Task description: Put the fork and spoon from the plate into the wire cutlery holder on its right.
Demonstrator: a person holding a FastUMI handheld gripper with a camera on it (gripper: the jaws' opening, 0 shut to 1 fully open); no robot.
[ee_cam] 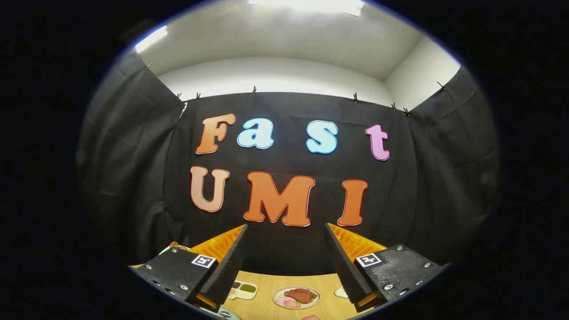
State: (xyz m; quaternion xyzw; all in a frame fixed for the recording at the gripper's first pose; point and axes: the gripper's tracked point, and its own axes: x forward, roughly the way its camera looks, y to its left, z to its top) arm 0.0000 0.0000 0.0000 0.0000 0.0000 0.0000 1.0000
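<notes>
The gripper, with two black foam-faced fingers backed in orange plastic, is spread wide with nothing between its pads, low in the frame. It is raised above the light wooden surface. Between the fingers, at bottom centre, a round white plate shows pictured meat and greens. To its left lies a white divided tray with dark and green fillings. Fork, spoon and wire holder cannot be made out.
</notes>
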